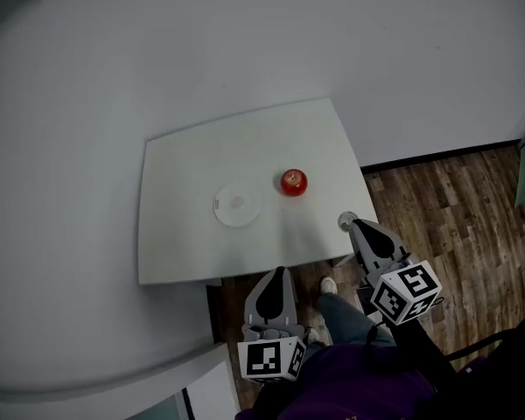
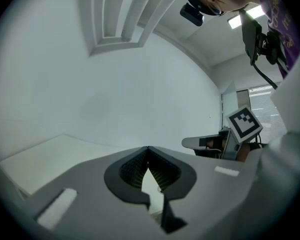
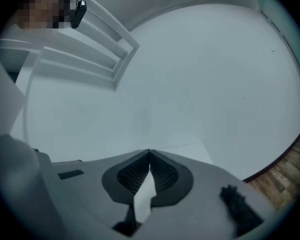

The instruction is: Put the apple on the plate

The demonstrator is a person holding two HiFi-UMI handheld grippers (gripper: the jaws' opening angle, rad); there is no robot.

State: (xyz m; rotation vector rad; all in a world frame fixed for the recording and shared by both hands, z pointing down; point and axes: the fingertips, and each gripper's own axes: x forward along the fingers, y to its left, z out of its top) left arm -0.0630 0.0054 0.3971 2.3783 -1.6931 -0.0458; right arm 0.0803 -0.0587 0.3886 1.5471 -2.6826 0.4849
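Both claws are closed tight and empty. The left gripper (image 1: 278,272) is held just short of the white table (image 1: 175,243), and the right gripper (image 1: 355,223) is at its near right corner. The apple (image 1: 293,182), red and glossy, sits on the tabletop just right of the round white plate (image 1: 237,205), not touching it.

Head view looks steeply down on the table (image 1: 184,243); gripper views face level across it

Red apple (image 1: 293,182) upright on table, just right of empty white plate (image 1: 236,205)
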